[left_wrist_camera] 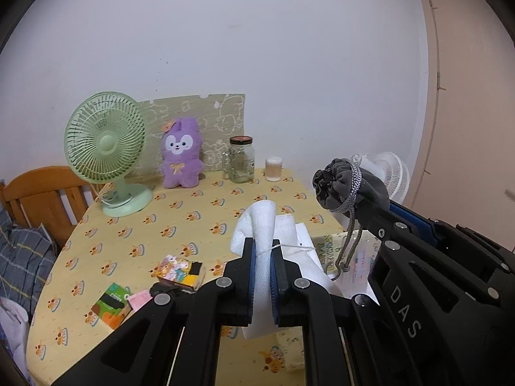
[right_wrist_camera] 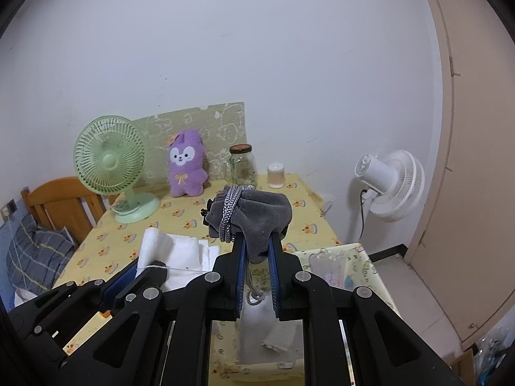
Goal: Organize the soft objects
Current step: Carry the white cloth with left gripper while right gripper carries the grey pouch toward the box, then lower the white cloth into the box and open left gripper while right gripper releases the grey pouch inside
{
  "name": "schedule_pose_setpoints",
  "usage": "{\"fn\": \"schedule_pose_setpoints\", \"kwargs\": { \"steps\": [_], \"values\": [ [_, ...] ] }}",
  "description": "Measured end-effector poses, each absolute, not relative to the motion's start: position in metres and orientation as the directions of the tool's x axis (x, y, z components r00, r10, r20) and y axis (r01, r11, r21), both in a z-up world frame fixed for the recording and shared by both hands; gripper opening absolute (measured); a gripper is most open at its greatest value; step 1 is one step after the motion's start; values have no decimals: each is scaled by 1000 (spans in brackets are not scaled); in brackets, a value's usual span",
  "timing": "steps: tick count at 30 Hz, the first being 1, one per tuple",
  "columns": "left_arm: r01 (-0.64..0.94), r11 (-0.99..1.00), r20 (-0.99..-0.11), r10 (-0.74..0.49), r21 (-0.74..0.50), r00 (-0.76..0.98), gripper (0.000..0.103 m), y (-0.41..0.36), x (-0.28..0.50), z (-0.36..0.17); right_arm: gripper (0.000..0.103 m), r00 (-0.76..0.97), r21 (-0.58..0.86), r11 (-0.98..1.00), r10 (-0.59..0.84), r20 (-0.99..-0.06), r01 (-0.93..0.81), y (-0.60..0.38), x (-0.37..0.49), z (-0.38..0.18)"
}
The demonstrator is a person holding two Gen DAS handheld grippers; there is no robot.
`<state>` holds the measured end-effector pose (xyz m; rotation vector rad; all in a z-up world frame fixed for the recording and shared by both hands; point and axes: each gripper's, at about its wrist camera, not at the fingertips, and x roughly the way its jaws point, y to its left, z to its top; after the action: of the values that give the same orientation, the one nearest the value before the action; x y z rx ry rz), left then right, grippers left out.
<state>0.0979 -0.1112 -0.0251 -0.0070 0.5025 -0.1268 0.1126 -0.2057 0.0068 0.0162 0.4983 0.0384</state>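
My left gripper (left_wrist_camera: 263,247) is shut on a white folded cloth (left_wrist_camera: 262,225), held above the yellow patterned table (left_wrist_camera: 180,222); the cloth also shows in the right wrist view (right_wrist_camera: 167,247). My right gripper (right_wrist_camera: 257,241) is shut on a grey drawstring pouch (right_wrist_camera: 257,209) with a silver braided cord, held up to the right of the left gripper; the pouch shows in the left wrist view (left_wrist_camera: 351,186). A purple plush bunny (left_wrist_camera: 181,154) sits upright at the back of the table against the wall.
A green desk fan (left_wrist_camera: 106,148) stands back left. A glass jar (left_wrist_camera: 241,159) and a cotton-swab tub (left_wrist_camera: 273,169) stand at the back. Small colourful packets (left_wrist_camera: 180,271) and a green box (left_wrist_camera: 111,304) lie front left. A white floor fan (right_wrist_camera: 389,183) stands right. A patterned box (right_wrist_camera: 338,270) lies below.
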Motion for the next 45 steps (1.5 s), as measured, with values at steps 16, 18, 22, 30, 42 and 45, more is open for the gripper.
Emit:
{"fn": "schedule_pose_setpoints", "kwargs": {
  "steps": [16, 18, 22, 30, 42, 45],
  "values": [
    [218, 975, -502, -213, -50, 838, 6, -152, 114, -35, 16, 872, 22, 999, -27, -488, 44, -249, 120, -4],
    [234, 971, -511, -228, -52, 829, 6, -158, 117, -38, 16, 870, 19, 998, -40, -492, 57, -255, 122, -6],
    [255, 965, -528, -247, -58, 813, 7, -168, 125, -45, 16, 863, 20, 997, -58, -502, 79, -264, 125, -11],
    [262, 964, -563, -245, -51, 790, 9, -186, 141, -61, 16, 849, 10, 993, -96, -519, 119, -281, 133, -24],
    [308, 951, -664, -213, 27, 717, 55, -200, 161, -91, 16, 795, 30, 993, -72, -602, 113, -289, 149, -57],
    [311, 950, -681, -209, 28, 701, 62, -199, 164, -96, 16, 776, 55, 993, -49, -629, 107, -291, 152, -64]
  ]
}}
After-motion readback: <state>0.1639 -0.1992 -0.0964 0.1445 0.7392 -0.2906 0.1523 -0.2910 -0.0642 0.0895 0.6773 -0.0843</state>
